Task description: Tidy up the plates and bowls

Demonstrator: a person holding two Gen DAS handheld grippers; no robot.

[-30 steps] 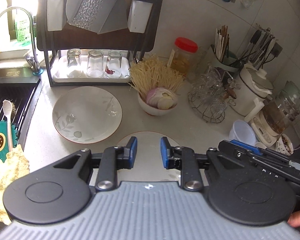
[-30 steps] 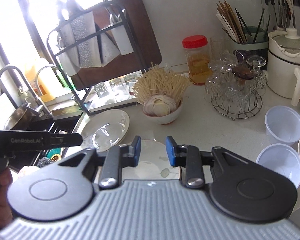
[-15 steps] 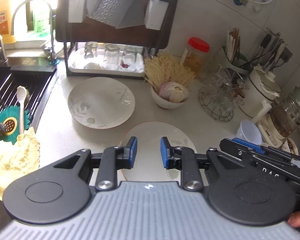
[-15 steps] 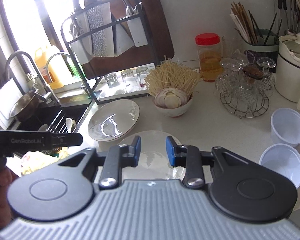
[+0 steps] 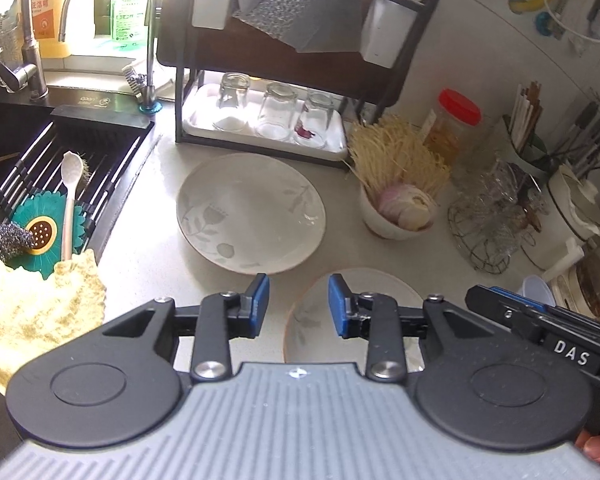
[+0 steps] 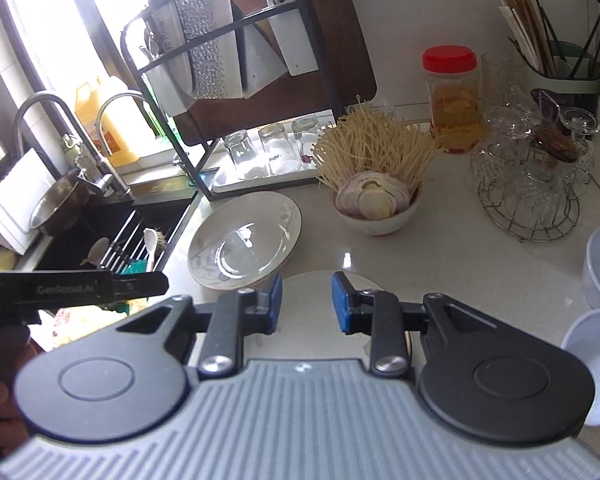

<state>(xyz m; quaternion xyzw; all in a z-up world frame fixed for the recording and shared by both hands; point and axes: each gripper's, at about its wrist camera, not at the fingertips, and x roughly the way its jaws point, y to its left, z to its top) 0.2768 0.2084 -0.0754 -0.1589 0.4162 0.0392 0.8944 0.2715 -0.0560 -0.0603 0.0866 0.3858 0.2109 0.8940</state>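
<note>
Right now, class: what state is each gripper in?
Left gripper: jaws opening, nothing held, above the small plate.
Right gripper: open, nothing held.

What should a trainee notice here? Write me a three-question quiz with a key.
1. True or false: the right tongs grip the small plate.
2. What does the bowl hold? A: rice. B: thin pale strands and sliced rounds. C: nothing.
3. How many upturned glasses stand on the white tray?

Key
1. False: the tongs are open above the plate, with nothing between them.
2. B.
3. Three.
</note>
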